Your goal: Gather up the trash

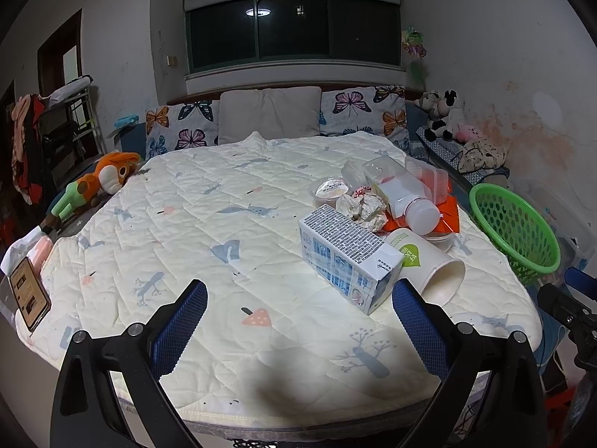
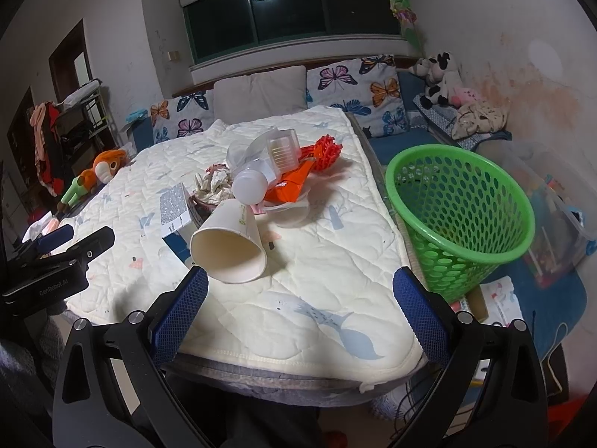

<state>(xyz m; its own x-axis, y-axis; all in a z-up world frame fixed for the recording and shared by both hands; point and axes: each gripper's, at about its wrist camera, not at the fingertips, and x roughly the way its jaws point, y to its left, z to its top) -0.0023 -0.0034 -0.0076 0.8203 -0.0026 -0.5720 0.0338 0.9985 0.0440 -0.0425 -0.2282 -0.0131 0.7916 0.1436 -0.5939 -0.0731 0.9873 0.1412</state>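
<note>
A pile of trash lies on the quilted pad (image 1: 209, 231) (image 2: 328, 261): a blue-and-white carton (image 1: 349, 257) (image 2: 173, 209), a paper cup on its side (image 1: 429, 261) (image 2: 231, 242), a clear bottle with a white cap (image 1: 405, 196) (image 2: 261, 171), crumpled paper (image 1: 362, 205) (image 2: 214, 186) and an orange wrapper (image 1: 444, 216) (image 2: 291, 183). A green mesh basket (image 1: 515, 227) (image 2: 459, 209) stands to the right of the pad. My left gripper (image 1: 298, 298) is open and empty, just short of the carton. My right gripper (image 2: 300, 291) is open and empty, just short of the cup.
A phone (image 1: 30, 295) lies at the pad's left edge. An orange plush toy (image 1: 97, 183) (image 2: 93, 175) lies at the far left. Butterfly pillows (image 1: 365, 112) (image 2: 358, 89) and stuffed animals (image 1: 444, 115) (image 2: 440, 78) sit at the back. The left gripper's body (image 2: 56, 261) shows at left.
</note>
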